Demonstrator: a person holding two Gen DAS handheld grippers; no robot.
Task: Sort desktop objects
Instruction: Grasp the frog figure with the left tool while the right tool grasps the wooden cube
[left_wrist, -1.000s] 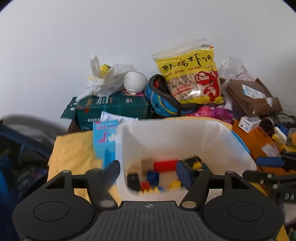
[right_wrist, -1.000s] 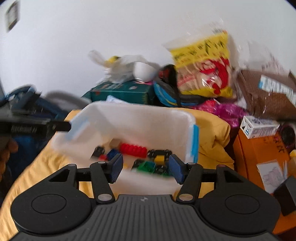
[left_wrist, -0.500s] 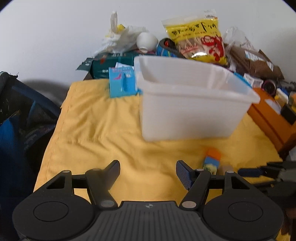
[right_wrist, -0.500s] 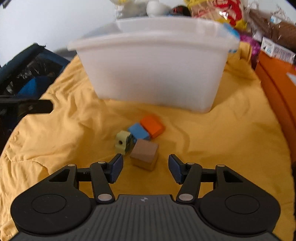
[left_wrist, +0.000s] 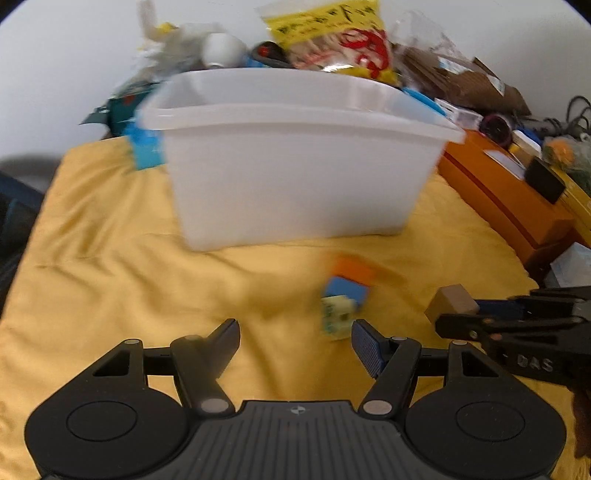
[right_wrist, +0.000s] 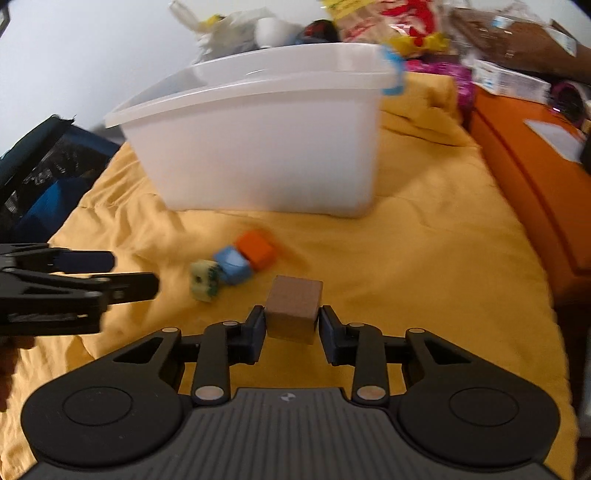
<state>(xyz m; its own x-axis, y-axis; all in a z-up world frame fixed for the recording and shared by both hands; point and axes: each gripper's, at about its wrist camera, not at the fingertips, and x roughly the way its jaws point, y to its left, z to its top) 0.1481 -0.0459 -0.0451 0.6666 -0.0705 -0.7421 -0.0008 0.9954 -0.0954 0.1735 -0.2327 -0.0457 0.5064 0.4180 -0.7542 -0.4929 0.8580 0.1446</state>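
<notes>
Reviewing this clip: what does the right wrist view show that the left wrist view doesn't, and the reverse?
Only the right wrist view shows the right hand-held gripper from behind: its jaws have just been closing and now flank the brown block on both sides, at or nearly at contact.

Only the left wrist view shows the left hand-held gripper from behind, jaws wide apart with nothing between them.

Both show the white bin, the yellow cloth and the orange block, blue block and pale block.

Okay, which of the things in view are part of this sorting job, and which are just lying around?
Job:
- brown wooden cube between the right hand-held gripper's jaws, which have just been closing
- orange block
- blue block
- pale yellow-green block
- white plastic bin

Lying about:
- yellow snack bag
- orange box
</notes>
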